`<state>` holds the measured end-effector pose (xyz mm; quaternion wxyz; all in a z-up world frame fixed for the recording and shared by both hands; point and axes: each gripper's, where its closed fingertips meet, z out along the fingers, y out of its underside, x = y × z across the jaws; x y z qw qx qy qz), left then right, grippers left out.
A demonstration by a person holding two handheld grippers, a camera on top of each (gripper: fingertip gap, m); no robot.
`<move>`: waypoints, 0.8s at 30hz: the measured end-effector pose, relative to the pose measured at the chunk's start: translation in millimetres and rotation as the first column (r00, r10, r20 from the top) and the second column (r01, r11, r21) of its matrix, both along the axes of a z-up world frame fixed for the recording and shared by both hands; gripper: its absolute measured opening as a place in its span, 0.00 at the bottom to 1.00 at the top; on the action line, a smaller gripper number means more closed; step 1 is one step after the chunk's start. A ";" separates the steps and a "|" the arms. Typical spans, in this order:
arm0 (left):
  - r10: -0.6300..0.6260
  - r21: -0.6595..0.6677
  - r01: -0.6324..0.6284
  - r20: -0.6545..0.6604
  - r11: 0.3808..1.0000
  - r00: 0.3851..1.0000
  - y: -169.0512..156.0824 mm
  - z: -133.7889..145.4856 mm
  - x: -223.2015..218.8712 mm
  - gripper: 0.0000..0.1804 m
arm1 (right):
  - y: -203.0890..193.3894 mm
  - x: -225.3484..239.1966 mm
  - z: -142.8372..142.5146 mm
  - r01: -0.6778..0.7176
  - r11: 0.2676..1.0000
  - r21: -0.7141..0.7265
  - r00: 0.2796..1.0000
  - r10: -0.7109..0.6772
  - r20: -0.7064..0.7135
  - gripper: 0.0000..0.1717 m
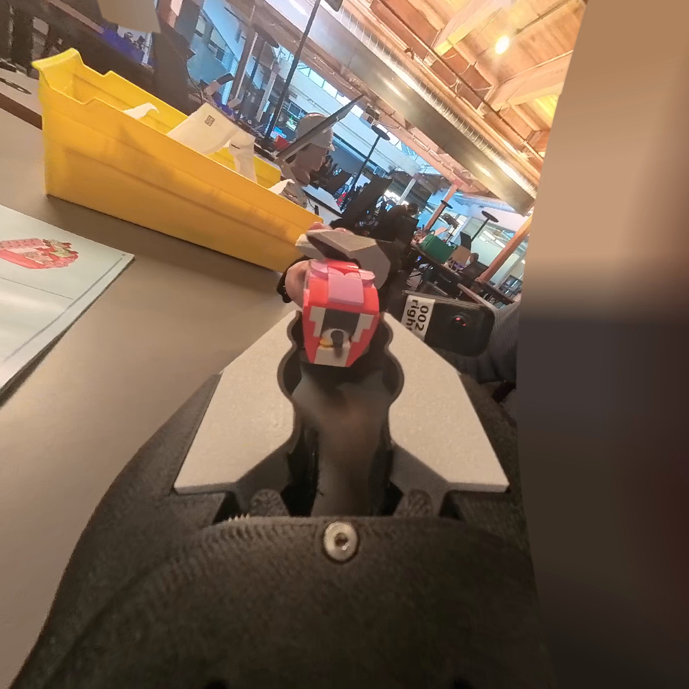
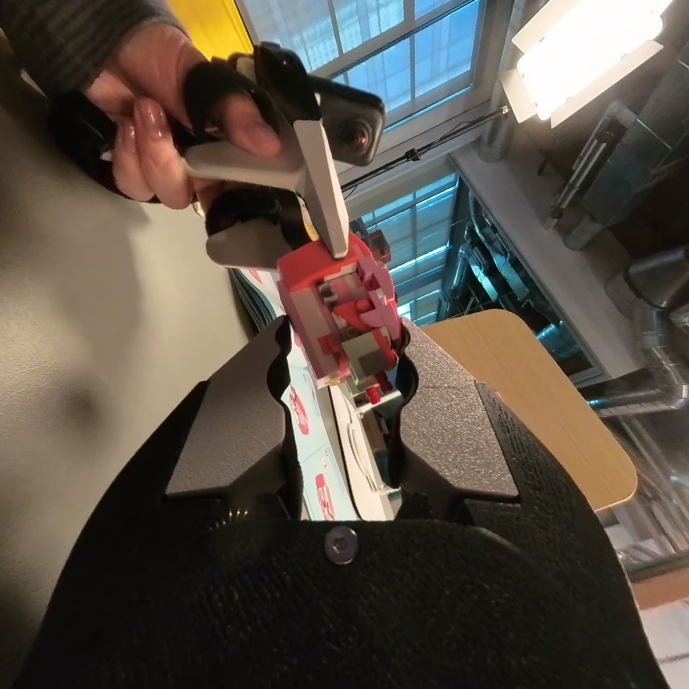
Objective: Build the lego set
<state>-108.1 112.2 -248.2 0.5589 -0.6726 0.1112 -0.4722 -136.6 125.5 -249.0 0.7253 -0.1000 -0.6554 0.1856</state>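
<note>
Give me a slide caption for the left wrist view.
Both tongs grip a red-and-pink brick model above a table, yellow bin behind.

- Left gripper (image 1: pixel 337 335): two flat grey fingers (image 1: pixel 246 406) with scalloped inner edges, mounted on a black ribbed, textured body
- One silver socket-head screw (image 1: pixel 340 540) centred on the left body
- Right gripper (image 2: pixel 343 346): same build, with grey speckled fingers (image 2: pixel 443 402), a black woven-look body and a dark screw (image 2: pixel 339 547)
- Black camera (image 1: pixel 460 322) with a round lens fixed to the right gripper; a white label sits beside it
- Hand (image 2: pixel 156 123) wears black straps; a grey ribbed sleeve (image 2: pixel 74 33) covers the wrist
</note>
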 end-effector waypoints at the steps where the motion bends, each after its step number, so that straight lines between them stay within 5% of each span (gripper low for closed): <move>1: 0.005 0.003 -0.005 -0.010 1.000 1.000 0.2 -0.4 0.0 0.22 | 0.4 -0.2 -0.1 0.002 1.000 0.001 1.000 -0.002 0.001 0.32; 14: 0.026 0.043 -0.027 0.022 0.999 0.999 -0.9 8.3 -5.9 0.22 | 11.7 3.1 9.9 0.001 0.997 -0.078 1.000 -0.003 -0.030 0.38; 24: 0.046 0.021 -0.048 0.062 0.999 0.997 2.0 7.7 -12.8 0.22 | 8.0 3.1 -1.0 0.026 0.996 0.088 1.000 -0.026 -0.002 0.35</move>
